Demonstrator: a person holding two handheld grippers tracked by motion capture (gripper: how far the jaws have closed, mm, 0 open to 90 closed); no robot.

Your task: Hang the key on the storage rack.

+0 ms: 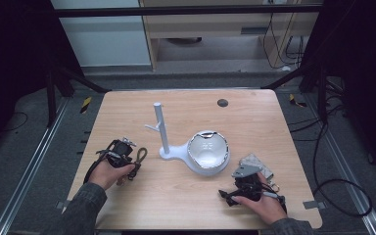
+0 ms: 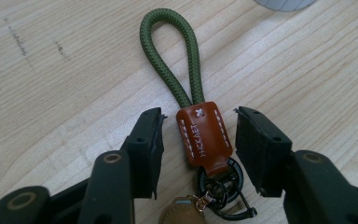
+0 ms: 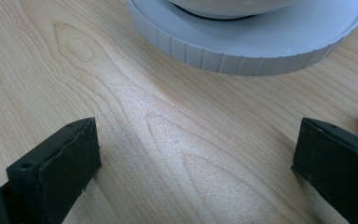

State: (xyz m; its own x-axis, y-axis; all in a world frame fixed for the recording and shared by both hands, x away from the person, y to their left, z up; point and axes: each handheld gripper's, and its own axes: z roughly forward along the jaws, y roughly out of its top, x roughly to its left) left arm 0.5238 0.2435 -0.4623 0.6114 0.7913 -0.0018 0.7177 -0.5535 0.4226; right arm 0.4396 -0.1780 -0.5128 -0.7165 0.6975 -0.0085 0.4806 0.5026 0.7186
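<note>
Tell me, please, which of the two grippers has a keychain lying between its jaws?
The left gripper: the keychain's brown leather tab lies between its jaws, untouched. The right gripper has bare table between its jaws.

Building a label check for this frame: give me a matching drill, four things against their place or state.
Things:
1. green braided rope loop with brown leather tab
2. white dish-base stand with branched post
3. left gripper
4. right gripper

States:
A. jaws wide apart over bare wood
B. upright mid-table, beside the white bowl
C. jaws flank the tab, gaps both sides
D. lying flat on the wooden table

Pairs: 1-D, 2-B, 3-C, 4-A
</note>
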